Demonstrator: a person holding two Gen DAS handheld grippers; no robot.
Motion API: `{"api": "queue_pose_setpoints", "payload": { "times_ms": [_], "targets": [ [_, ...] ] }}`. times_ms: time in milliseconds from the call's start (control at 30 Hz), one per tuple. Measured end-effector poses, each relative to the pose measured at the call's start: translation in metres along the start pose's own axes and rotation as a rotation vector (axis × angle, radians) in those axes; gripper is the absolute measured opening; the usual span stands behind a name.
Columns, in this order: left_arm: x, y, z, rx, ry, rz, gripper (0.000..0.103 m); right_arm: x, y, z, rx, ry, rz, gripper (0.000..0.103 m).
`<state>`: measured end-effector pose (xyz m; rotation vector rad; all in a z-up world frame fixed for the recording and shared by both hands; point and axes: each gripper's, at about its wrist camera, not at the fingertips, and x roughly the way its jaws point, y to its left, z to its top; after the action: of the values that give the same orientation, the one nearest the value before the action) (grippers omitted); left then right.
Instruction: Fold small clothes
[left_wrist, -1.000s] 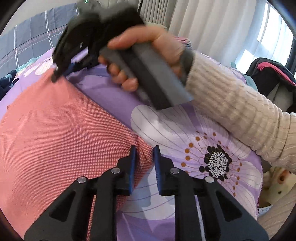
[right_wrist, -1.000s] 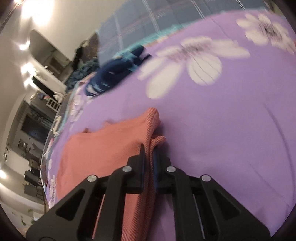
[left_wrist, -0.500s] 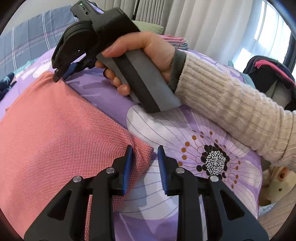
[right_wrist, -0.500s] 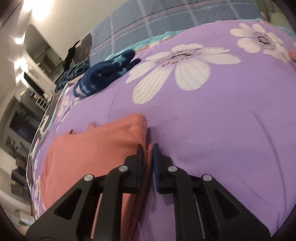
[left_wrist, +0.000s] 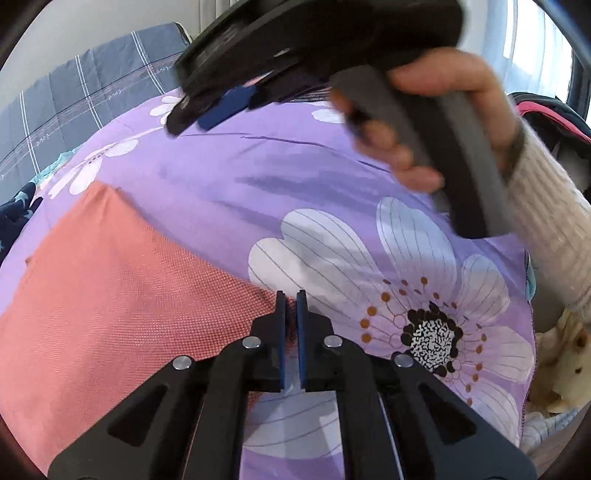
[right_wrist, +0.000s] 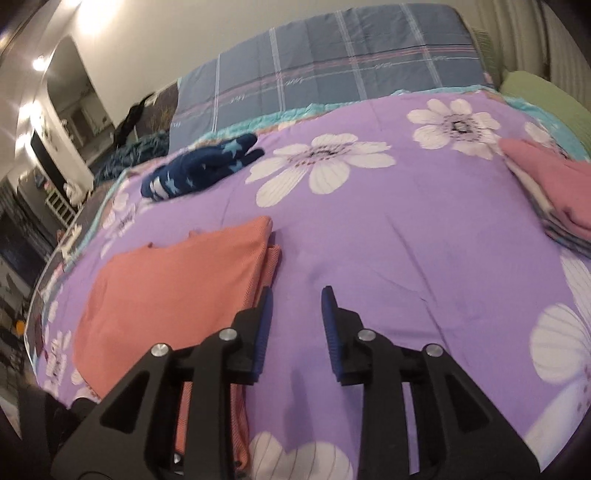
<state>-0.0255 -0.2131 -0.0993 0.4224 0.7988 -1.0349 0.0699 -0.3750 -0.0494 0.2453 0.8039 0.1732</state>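
I see the purple floral bedspread (right_wrist: 424, 236) carrying the folded salmon-pink garment (right_wrist: 173, 288) at its left side, with a navy star-print garment (right_wrist: 199, 170) well beyond it and a stack of folded clothes (right_wrist: 550, 192) at the right edge. My left gripper (left_wrist: 290, 301) has just been closing and pinches the salmon garment's near corner. My right gripper (right_wrist: 295, 299) has just been opening; it stands partly parted, empty, just beside the garment's edge.
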Motion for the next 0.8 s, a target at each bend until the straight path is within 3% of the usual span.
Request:
{"api": "queue_pose_setpoints", "payload": {
  "times_ms": [133, 200, 300, 400, 467, 500, 533, 567, 600, 667, 700, 800],
  "targets": [
    [-0.017, -0.006, -0.011, -0.029, -0.01, -0.055, 0.006, -0.016, 0.006, -0.011, -0.001, -0.016, -0.016, 0.031],
    [-0.037, -0.007, -0.021, -0.046, -0.038, -0.091, 0.018, -0.02, 0.012, -0.02, -0.007, -0.008, -0.005, 0.031],
    [-0.08, 0.01, -0.048, -0.103, -0.096, -0.036, 0.031, -0.029, 0.034, -0.048, -0.006, -0.002, 0.149, 0.031],
    [-0.126, 0.052, -0.089, -0.237, -0.137, 0.135, 0.031, -0.022, 0.06, -0.078, -0.081, 0.045, 0.193, 0.04],
    [-0.159, 0.081, -0.119, -0.37, -0.154, 0.262, 0.031, 0.0, 0.073, -0.102, -0.153, 0.147, 0.078, 0.041],
    [-0.182, 0.101, -0.143, -0.461, -0.167, 0.33, 0.031, 0.01, 0.074, -0.109, -0.169, 0.186, -0.008, 0.029],
    [-0.196, 0.114, -0.157, -0.512, -0.175, 0.378, 0.031, 0.012, 0.075, -0.114, -0.178, 0.182, -0.097, 0.022],
    [-0.216, 0.129, -0.179, -0.58, -0.184, 0.45, 0.031, 0.01, 0.078, -0.112, -0.165, 0.18, -0.126, 0.018],
    [-0.23, 0.139, -0.195, -0.622, -0.189, 0.498, 0.031, 0.001, 0.09, -0.106, -0.147, 0.174, -0.149, 0.021],
    [-0.265, 0.161, -0.233, -0.729, -0.209, 0.619, 0.031, -0.019, 0.124, -0.099, -0.222, 0.078, -0.111, 0.025],
    [-0.276, 0.168, -0.243, -0.762, -0.223, 0.645, 0.031, -0.028, 0.158, -0.099, -0.323, 0.027, -0.085, 0.034],
    [-0.307, 0.18, -0.269, -0.855, -0.317, 0.678, 0.031, -0.027, 0.25, -0.123, -0.6, -0.021, 0.024, 0.039]
  ]
}}
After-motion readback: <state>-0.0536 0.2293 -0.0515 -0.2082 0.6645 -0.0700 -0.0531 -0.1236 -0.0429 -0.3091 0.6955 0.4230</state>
